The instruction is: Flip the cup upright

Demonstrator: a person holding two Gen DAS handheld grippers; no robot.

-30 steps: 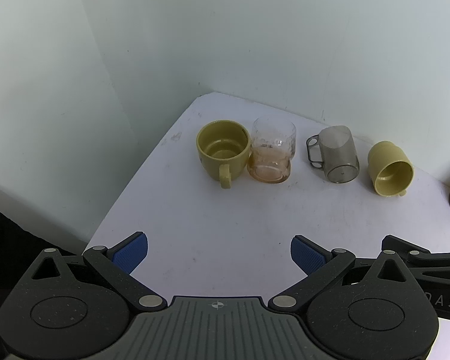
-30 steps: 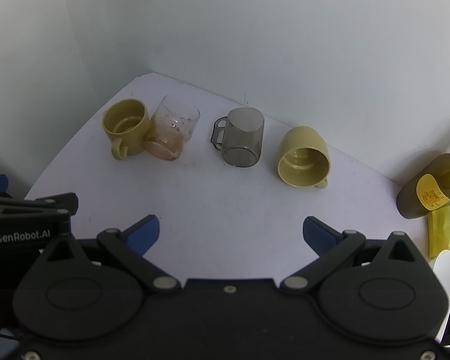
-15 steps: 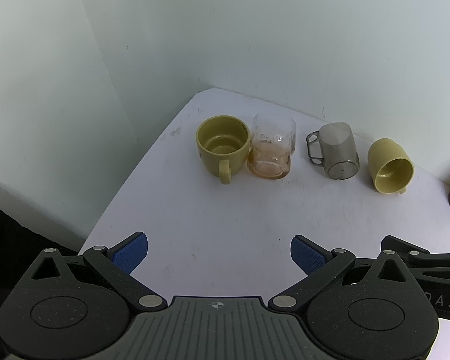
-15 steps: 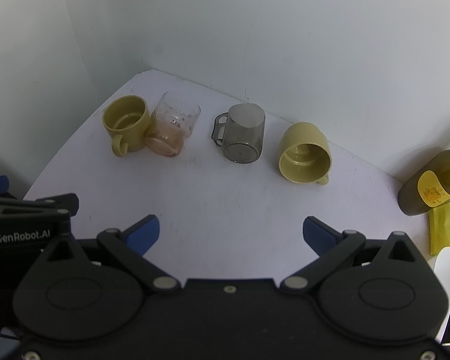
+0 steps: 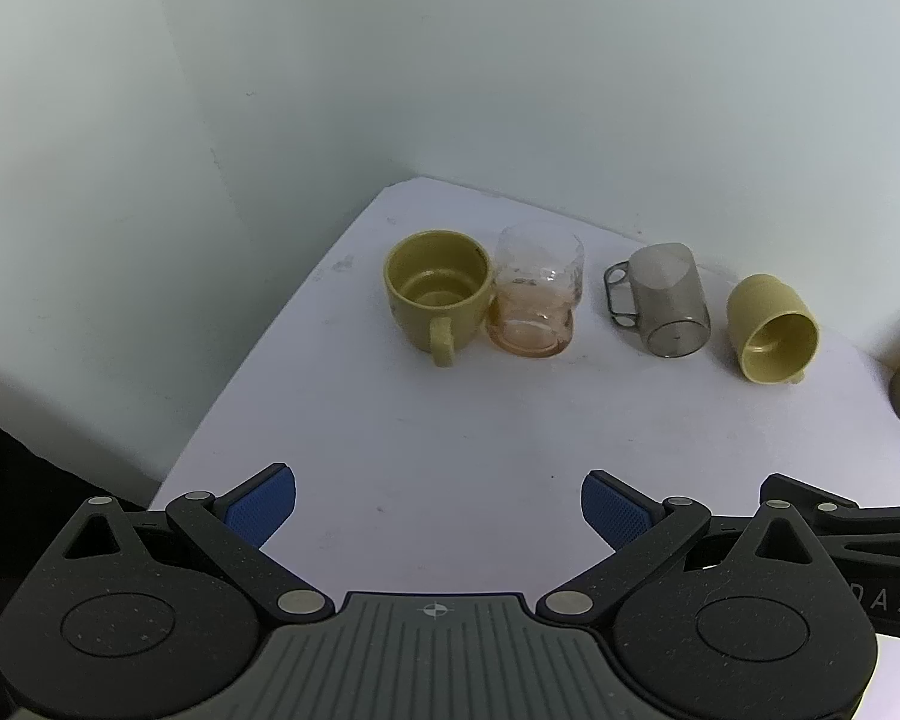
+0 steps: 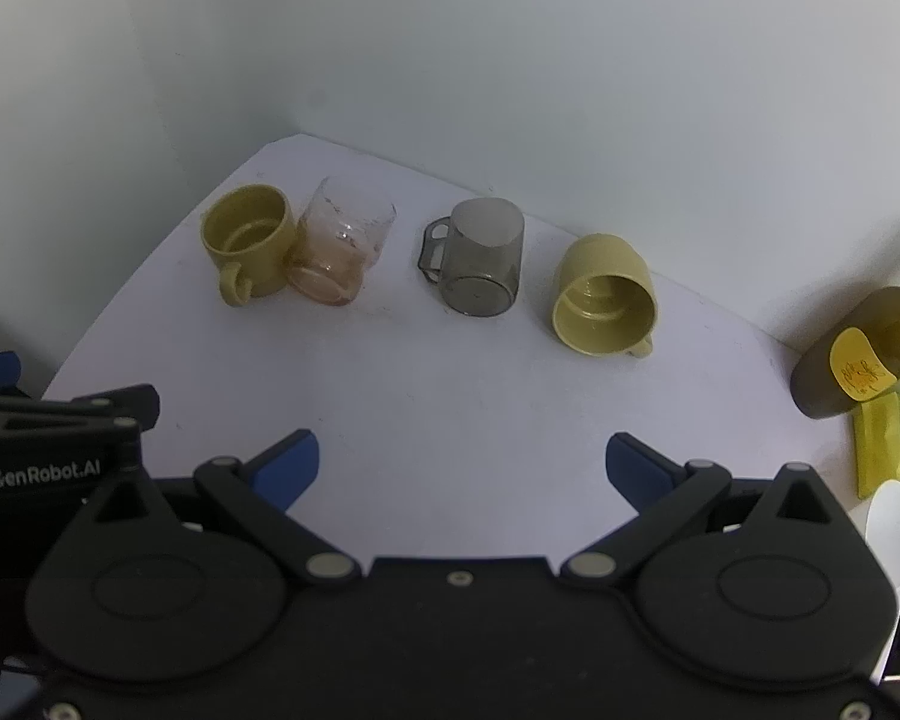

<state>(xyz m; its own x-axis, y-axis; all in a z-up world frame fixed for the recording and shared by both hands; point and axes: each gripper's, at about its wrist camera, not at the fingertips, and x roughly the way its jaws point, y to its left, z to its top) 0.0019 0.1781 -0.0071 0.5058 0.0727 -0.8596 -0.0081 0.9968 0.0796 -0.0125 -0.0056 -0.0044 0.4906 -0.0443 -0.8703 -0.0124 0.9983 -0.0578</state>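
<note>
Both your tools, left tool (image 5: 438, 501) and right tool (image 6: 462, 462), hang wide open; careful, the tipped yellow cup (image 6: 606, 303) could roll if nudged off-center.

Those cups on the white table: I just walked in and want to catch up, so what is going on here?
Nothing is held yet. The left gripper and right gripper hover open over the table. Four cups stand in a row; the grey cup is upside down and the right yellow cup lies on its side, neither flipped yet.
</note>
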